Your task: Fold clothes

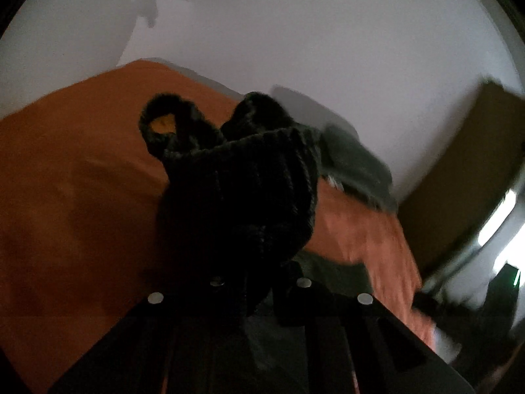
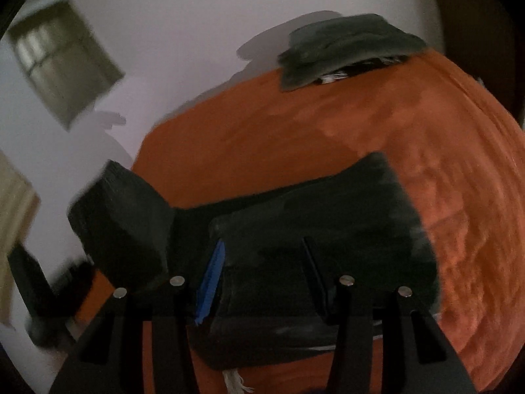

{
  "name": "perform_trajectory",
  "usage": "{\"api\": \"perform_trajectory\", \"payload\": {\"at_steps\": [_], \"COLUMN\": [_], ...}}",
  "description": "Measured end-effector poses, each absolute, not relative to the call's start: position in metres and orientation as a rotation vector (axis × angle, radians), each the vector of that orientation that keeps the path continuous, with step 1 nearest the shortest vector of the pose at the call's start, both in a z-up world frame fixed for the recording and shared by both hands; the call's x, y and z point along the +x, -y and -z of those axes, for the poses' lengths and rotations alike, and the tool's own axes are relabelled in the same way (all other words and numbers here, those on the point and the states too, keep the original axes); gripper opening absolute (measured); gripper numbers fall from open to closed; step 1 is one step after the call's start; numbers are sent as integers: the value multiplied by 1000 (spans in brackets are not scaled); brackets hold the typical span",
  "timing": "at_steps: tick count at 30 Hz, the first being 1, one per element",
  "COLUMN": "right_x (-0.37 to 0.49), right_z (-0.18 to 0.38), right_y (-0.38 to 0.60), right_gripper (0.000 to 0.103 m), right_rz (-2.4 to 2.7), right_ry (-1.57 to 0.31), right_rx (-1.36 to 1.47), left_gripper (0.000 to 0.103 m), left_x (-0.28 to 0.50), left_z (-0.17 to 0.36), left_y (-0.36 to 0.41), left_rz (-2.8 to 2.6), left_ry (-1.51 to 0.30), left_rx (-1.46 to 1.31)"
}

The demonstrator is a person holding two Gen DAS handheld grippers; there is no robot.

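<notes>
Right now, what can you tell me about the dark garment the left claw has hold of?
The dark garment is black and looks like a thick ribbed knit. The left claw is shut on a bunched part of it, so the cloth rises in a crumpled mass before the camera, above the orange bed cover. One ribbed edge runs across its top, and a narrow strip curls into a loop at upper left, with orange showing through. The picture is dim and blurred, so finer detail is lost.

Black ribbed knit (image 1: pixel 242 190) in my left gripper. Orange bedspread (image 2: pixel 328 138), dk green-grey folded clothes (image 2: pixel 344 49); blue finger pad (image 2: pixel 211 282).
</notes>
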State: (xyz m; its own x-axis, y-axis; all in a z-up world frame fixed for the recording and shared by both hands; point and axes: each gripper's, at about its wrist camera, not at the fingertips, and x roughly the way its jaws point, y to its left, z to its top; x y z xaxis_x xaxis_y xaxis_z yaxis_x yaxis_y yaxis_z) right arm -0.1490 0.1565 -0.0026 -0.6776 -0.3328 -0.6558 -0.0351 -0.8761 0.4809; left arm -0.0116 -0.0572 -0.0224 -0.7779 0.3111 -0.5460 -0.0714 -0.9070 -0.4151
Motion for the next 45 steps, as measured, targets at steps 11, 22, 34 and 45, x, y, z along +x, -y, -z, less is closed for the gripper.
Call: {"api": "perform_trajectory", "payload": {"at_steps": [11,22,34,45], "right_x": [-151,-170,-164,-147], "right_z": [53,113,102,103], "right_y": [-298,-289,-251,-197], "right_gripper": [47,79,79,83], "right_rz": [2474,2067,2086,2132], "right_ry": [1017,1320,1102,892], "right_rx": [1294,1321,1689,1654], "left_gripper": [13,19,58,78], "left_x": [-11,-32,15,-23], "left_z": [55,32,84,-1], "left_y": [-114,-60,-107,-13], "left_rz": [-2486,-2228,-1873,-2153], "left_ry": [101,-135,-798,-51], "left_rx": [-1144,-1337,-1574,-1293]}}
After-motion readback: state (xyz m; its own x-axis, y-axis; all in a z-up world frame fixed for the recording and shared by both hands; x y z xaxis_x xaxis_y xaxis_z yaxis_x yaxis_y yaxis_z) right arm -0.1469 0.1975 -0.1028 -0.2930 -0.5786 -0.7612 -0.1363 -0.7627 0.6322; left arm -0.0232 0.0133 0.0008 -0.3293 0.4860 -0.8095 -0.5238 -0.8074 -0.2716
